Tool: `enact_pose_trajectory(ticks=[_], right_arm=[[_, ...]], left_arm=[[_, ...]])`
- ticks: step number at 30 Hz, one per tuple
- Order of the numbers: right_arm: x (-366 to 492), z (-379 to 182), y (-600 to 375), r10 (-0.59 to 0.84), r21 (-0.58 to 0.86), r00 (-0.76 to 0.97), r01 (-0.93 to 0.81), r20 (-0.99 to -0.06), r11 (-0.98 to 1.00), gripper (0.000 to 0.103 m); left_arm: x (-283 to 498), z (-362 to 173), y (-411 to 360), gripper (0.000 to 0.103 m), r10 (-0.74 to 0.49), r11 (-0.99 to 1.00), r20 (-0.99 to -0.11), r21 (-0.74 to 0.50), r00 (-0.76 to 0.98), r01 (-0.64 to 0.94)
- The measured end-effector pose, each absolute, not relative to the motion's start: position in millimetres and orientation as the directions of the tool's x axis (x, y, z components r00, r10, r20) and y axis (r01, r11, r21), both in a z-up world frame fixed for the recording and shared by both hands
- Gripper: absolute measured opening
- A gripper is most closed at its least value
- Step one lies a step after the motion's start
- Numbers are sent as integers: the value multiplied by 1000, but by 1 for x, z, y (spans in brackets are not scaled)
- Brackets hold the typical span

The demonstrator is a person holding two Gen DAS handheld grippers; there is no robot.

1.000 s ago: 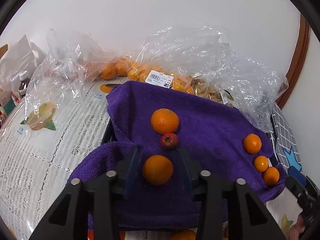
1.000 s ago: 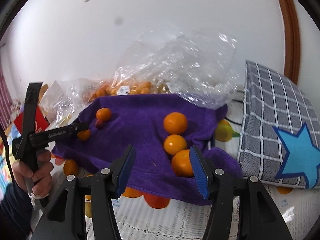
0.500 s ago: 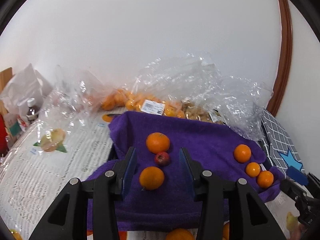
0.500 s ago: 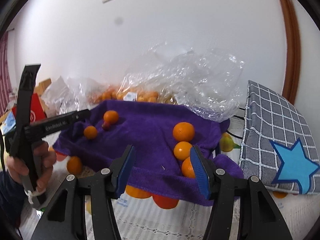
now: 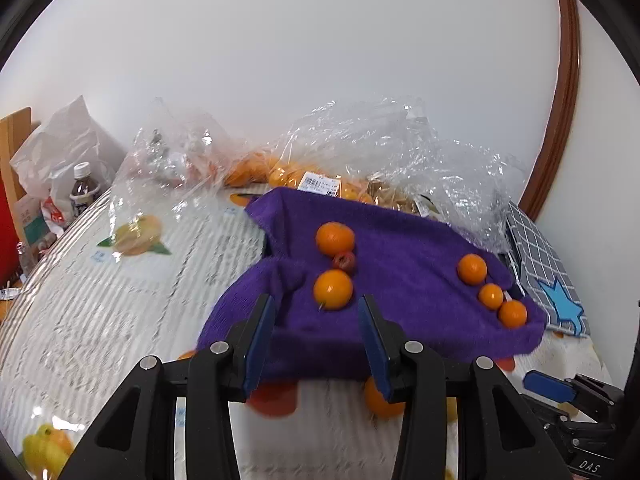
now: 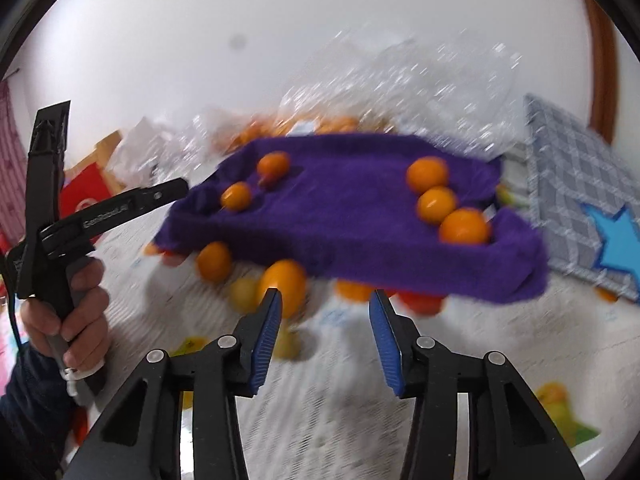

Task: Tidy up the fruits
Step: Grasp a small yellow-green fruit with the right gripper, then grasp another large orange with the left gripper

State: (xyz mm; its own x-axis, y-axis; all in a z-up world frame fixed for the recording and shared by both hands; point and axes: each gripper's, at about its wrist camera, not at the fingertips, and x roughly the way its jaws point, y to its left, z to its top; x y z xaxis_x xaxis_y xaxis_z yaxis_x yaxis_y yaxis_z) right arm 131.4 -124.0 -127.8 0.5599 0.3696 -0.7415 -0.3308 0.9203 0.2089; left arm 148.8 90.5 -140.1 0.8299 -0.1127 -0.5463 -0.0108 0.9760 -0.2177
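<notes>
A: Bench (image 5: 120, 300) first — patterned white cover, fruit prints on it. At the back, clear bags (image 5: 380, 148) with more oranges inside. In the middle a purple towel (image 5: 400, 280), raised over something I can't make out.

B: Fruit on the towel?

A: Two groups. Toward the left: two oranges (image 5: 333, 289) with a small red fruit (image 5: 345, 262) between them. Toward the right: a row of three small oranges (image 5: 491, 296), touching or nearly so. More oranges (image 6: 214, 261) lie loose on the bench at the towel's front edge, partly under it.

B: Claws?

A: Left claw (image 5: 316, 340) spread wide, nothing in it, just short of the nearer orange. Right claw (image 6: 326, 332) also spread and empty, low over the bench before the loose fruit. Right view is blurred.

B: Step in hand?

A: My guess: between picks, choosing the next fruit. Loose ones look unsorted.

B: Next move?

A: Likely the right claw goes to the large orange (image 6: 285, 286) by its left finger, straddles it, then closes gently; round fruit rolls away easily.
</notes>
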Motion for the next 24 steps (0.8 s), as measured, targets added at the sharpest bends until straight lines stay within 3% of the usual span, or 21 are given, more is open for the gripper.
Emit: enact_pose_trajectory(ticks=[5, 11, 16, 24], right_arm=[[125, -133, -106, 384, 199, 521, -376, -762, 905, 46], [130, -149, -97, 348, 177, 454, -377, -820, 909, 26], [126, -147, -98, 375, 191, 450, -403, -811, 895, 25], [123, -130, -142, 317, 167, 561, -303, -765, 938, 25]], left_arm=[[137, -142, 97, 43, -128, 976, -554, -219, 823, 5], [134, -143, 91, 44, -155, 977, -554, -211, 818, 42], [137, -148, 81, 44, -185, 976, -586, -205, 789, 76], [136, -153, 69, 44, -302, 950, -606, -251, 736, 183]])
